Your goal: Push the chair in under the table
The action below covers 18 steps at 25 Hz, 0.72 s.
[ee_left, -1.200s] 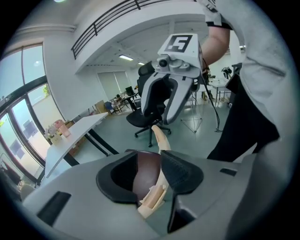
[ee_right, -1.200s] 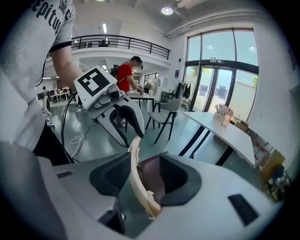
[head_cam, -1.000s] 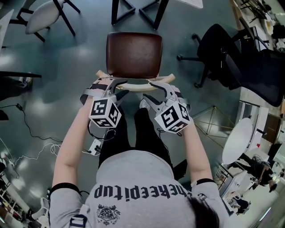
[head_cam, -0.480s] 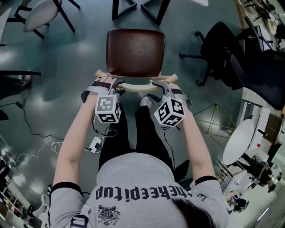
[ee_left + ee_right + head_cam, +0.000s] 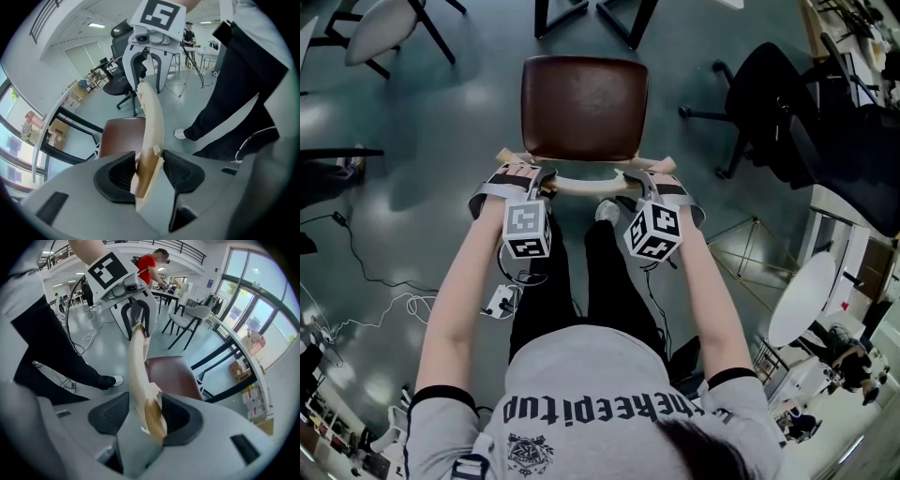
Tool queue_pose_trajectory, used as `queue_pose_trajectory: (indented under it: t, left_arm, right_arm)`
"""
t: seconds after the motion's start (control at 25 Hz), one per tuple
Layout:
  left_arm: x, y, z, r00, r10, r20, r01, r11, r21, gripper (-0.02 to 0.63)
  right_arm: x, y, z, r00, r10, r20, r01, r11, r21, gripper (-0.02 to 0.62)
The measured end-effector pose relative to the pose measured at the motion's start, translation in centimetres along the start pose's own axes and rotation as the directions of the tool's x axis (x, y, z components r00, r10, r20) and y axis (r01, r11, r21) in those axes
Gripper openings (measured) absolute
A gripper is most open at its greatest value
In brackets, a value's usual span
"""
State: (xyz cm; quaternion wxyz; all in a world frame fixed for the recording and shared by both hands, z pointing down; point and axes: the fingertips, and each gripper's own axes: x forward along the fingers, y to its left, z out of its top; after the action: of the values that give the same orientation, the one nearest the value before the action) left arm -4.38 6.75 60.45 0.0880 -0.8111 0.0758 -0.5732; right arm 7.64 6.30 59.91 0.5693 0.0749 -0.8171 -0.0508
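Observation:
A chair with a brown seat (image 5: 584, 105) and a pale curved wooden backrest rail (image 5: 586, 185) stands in front of the person, facing black table legs (image 5: 628, 23). My left gripper (image 5: 542, 178) straddles the rail's left part and my right gripper (image 5: 636, 178) its right part. In the left gripper view the rail (image 5: 152, 117) runs between the jaws of the left gripper (image 5: 151, 173). The right gripper view shows the same rail (image 5: 137, 366) between the jaws of the right gripper (image 5: 143, 417). Both sets of jaws have just been opening and stand wide, not clamped.
A black office chair (image 5: 787, 103) stands at the right and a grey chair (image 5: 380, 28) at the top left. Cables (image 5: 375, 281) trail over the floor on the left. A round white table (image 5: 802, 295) is at the lower right. The person's legs stand right behind the chair.
Both grippers have dropped down and forward over the backrest rail, so their jaws now straddle it. The chair itself has not shifted.

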Motion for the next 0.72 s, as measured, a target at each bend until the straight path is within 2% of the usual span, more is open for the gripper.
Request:
queue_pose_trajectory:
  t: [0.28,0.48,0.6,0.72]
  left_arm:
    - [0.72,0.0,0.05,1.0,-0.007,-0.001,0.007,1.0,-0.021,0.193]
    - [0.88,-0.03,0.04,1.0,0.004,-0.026,-0.004,1.0,-0.022,0.193]
    - [0.91,0.32,0.29,0.999,0.037,-0.006,-0.037,0.999,-0.009,0.193]
    - [0.97,0.93,0.71,1.0,0.024,0.016,-0.024,1.0,-0.004,0.193]
  right_arm:
    - [0.78,-0.32,-0.35,0.999,0.015,-0.037,-0.016,1.0,-0.006,0.212]
    - [0.77,-0.12,-0.32,1.0,-0.011,-0.021,0.009,0.996,-0.092,0.189]
    - [0.73,-0.37,-0.53,1.0,-0.031,-0.007,0.03,0.995,-0.096,0.189]
    - [0.59,-1.05,-0.85,0.999,-0.041,-0.003,0.041,0.996,-0.084,0.189]
